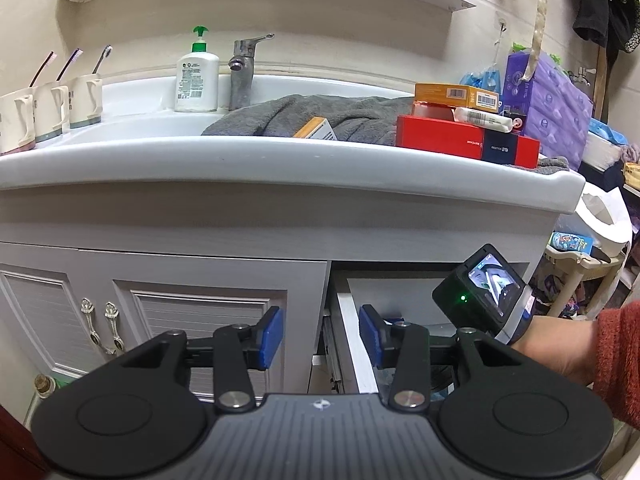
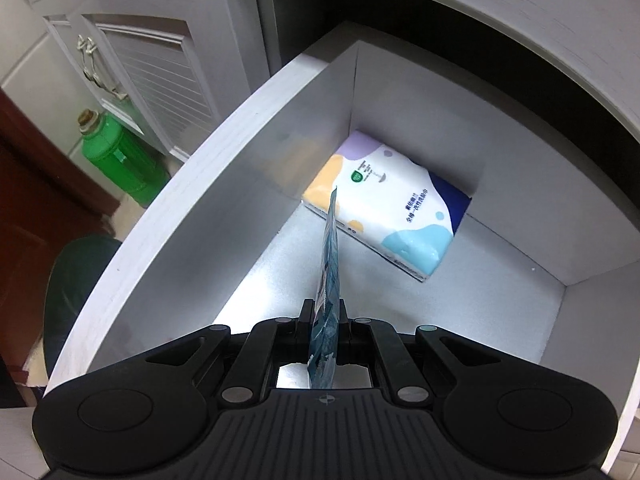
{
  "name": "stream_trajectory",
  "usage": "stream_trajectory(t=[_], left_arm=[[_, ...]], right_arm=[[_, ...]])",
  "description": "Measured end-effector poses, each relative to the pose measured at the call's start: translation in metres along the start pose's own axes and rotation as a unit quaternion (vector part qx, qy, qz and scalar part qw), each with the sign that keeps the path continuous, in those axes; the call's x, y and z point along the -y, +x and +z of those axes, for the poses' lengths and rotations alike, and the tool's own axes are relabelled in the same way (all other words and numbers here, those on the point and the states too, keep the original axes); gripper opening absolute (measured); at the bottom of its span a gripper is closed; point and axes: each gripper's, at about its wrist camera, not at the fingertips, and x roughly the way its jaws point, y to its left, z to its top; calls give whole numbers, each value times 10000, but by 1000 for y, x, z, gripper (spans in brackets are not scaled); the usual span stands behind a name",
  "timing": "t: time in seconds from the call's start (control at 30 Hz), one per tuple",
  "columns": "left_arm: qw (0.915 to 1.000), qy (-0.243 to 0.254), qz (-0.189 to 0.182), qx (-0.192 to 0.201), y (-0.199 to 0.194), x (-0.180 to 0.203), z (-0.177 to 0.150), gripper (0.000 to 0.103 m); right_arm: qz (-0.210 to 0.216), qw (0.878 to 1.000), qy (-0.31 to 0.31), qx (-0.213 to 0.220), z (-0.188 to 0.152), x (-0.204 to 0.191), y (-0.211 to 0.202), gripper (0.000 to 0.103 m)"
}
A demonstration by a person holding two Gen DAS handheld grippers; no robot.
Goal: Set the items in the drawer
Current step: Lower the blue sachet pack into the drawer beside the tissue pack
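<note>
My right gripper point(image 2: 325, 316) is shut on a thin blue sachet point(image 2: 329, 272), held edge-on above the floor of the open white drawer point(image 2: 208, 184). A colourful tissue pack point(image 2: 392, 204) lies at the drawer's back. In the left wrist view, my left gripper point(image 1: 321, 334) is open and empty in front of the cabinet, at the drawer's left wall point(image 1: 352, 344). The right hand's gripper and its camera point(image 1: 486, 288) reach into the drawer. On the sink counter sit a red box point(image 1: 464, 142), an orange box point(image 1: 456, 96), a white tube point(image 1: 486, 119) and a small orange box point(image 1: 316, 128).
A grey towel point(image 1: 320, 114) lies across the basin beside the tap point(image 1: 242, 68), a lotion bottle point(image 1: 197, 76) and toothbrush cups point(image 1: 52, 108). Cabinet doors with metal handles point(image 1: 102, 326) are to the left. A green bottle point(image 2: 120, 160) stands on the floor. Purple packs point(image 1: 556, 108) crowd the right.
</note>
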Motion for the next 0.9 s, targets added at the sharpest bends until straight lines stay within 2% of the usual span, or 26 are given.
stream_trajectory(t=[0.47, 0.6, 0.73, 0.83, 0.9], left_arm=[[10000, 23, -63, 22, -2, 4, 0, 51], [10000, 28, -72, 28, -3, 4, 0, 52], [10000, 14, -70, 60, -5, 4, 0, 55], [9999, -1, -70, 78, -6, 3, 0, 56], [9999, 9, -74, 78, -7, 4, 0, 56]], right_arm=[[250, 9994, 214, -74, -8, 17, -2, 12], [250, 9994, 179, -147, -8, 17, -2, 9], [175, 9994, 305, 46, -7, 22, -9, 7], [366, 9958, 784, 298, -3, 33, -14, 7], [362, 9959, 748, 349, 1, 31, -13, 7]])
